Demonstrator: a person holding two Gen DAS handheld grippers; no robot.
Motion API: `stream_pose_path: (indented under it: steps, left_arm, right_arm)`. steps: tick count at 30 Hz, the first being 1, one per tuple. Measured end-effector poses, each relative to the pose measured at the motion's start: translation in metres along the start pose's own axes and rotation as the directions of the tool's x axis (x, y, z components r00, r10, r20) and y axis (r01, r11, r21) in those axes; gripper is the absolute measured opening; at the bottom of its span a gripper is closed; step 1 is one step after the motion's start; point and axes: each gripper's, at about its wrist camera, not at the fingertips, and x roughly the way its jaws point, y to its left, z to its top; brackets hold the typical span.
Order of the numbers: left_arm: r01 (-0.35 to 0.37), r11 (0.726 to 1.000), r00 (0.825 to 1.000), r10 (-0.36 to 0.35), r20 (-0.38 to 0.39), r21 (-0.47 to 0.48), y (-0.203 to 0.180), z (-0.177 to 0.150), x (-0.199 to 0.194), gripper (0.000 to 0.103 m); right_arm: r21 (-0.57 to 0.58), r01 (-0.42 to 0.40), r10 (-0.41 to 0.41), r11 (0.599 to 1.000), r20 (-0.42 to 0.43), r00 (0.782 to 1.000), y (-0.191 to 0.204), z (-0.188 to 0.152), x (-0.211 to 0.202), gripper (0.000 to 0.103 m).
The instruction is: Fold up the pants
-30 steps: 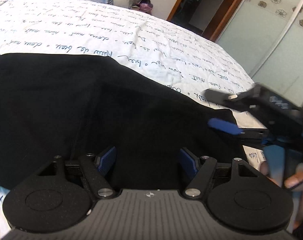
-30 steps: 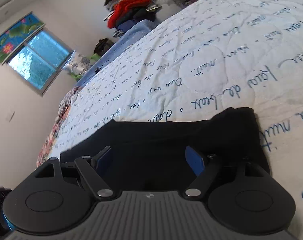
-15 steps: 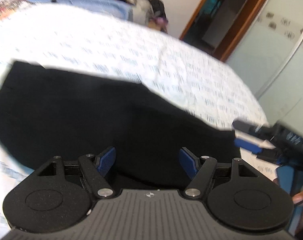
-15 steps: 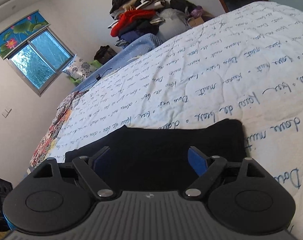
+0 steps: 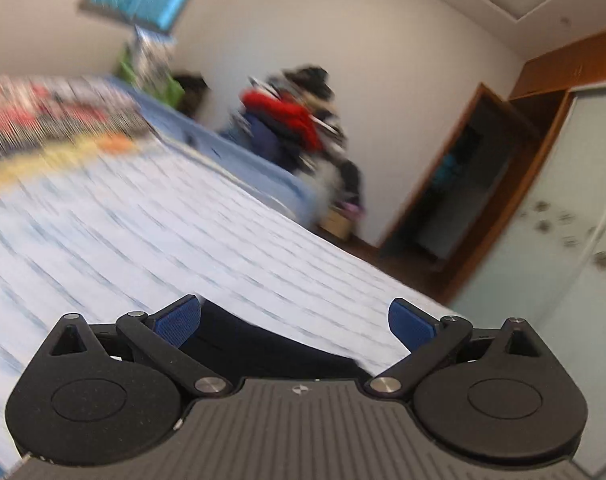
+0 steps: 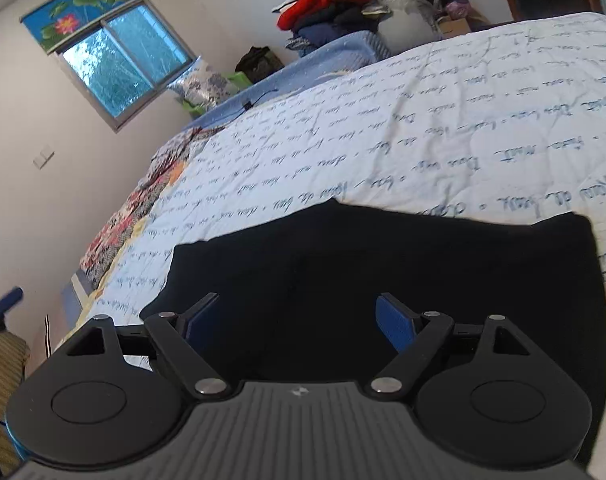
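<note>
Both claws released: left claw (image 5: 295, 322) opening, right claw (image 6: 301, 320) above pants (image 6: 383, 264).

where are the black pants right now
The black pants lie flat on the white script-printed quilt, filling the lower middle of the right wrist view, just ahead of the right gripper.

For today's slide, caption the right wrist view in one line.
Open right tool poised above folded black pants on a script-printed bedspread.

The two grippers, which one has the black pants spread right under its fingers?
The right gripper: the black pants fill the space beneath it. The left gripper, jaws opening, faces mostly bedspread, over only a dark edge.
</note>
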Motion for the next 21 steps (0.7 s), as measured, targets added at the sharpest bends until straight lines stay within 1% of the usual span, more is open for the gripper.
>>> stream_pose_path:
  steps: [2,4,6,8,9,11,12,14,16,17,18,19,21]
  left_arm:
    - [-0.09,0.994,0.996,0.089,0.016,0.06,0.009,0.014,-0.011,0.102]
    - [-0.166,0.981,0.986,0.163,0.032,0.1,0.021,0.024,-0.02,0.102]
    - [-0.213,0.974,0.977,0.211,0.035,0.075,0.036,0.024,-0.021,0.102]
    - [-0.214,0.976,0.977,0.213,0.019,0.032,0.049,0.013,-0.013,0.102]
    - [-0.224,0.975,0.975,0.224,0.004,0.014,0.054,0.006,-0.01,0.102]
    - [-0.241,0.97,0.97,0.24,-0.035,-0.016,0.064,-0.009,0.005,0.101]
    - [-0.245,0.969,0.969,0.243,-0.046,-0.022,0.07,-0.018,0.012,0.101]
    - [-0.279,0.959,0.959,0.276,-0.062,-0.043,0.077,-0.031,0.022,0.101]
    - [-0.282,0.956,0.958,0.275,-0.088,-0.081,0.086,-0.041,0.03,0.101]
    - [-0.275,0.956,0.959,0.265,-0.099,-0.105,0.09,-0.044,0.032,0.101]
    - [-0.265,0.956,0.962,0.253,-0.106,-0.122,0.093,-0.046,0.032,0.101]
    - [-0.259,0.957,0.963,0.246,-0.111,-0.128,0.095,-0.049,0.033,0.101]
    - [-0.259,0.958,0.962,0.245,-0.116,-0.123,0.098,-0.051,0.034,0.101]
  right_arm:
    - [-0.096,0.019,-0.018,0.995,0.011,1.0,0.021,-0.009,0.002,0.085]
    - [-0.229,0.064,-0.052,0.971,0.062,0.997,0.045,-0.022,0.005,0.085]
    - [-0.37,0.125,-0.092,0.921,0.105,0.99,0.069,-0.039,0.013,0.085]
    - [-0.487,0.156,-0.12,0.859,0.105,0.987,0.09,-0.055,0.029,0.085]
    - [-0.543,0.166,-0.132,0.823,0.101,0.986,0.101,-0.063,0.039,0.085]
    - [-0.656,0.172,-0.138,0.734,0.103,0.985,0.122,-0.08,0.057,0.085]
    - [-0.712,0.176,-0.142,0.679,0.107,0.984,0.133,-0.088,0.066,0.085]
    - [-0.802,0.205,-0.161,0.561,0.137,0.977,0.152,-0.102,0.086,0.085]
    - [-0.87,0.23,-0.198,0.436,0.156,0.968,0.167,-0.113,0.108,0.085]
    - [-0.892,0.237,-0.212,0.385,0.165,0.963,0.172,-0.117,0.119,0.085]
    - [-0.911,0.234,-0.22,0.341,0.165,0.962,0.176,-0.121,0.127,0.085]
    - [-0.922,0.227,-0.22,0.313,0.162,0.962,0.179,-0.124,0.134,0.085]
    - [-0.935,0.213,-0.213,0.284,0.155,0.965,0.185,-0.127,0.142,0.085]
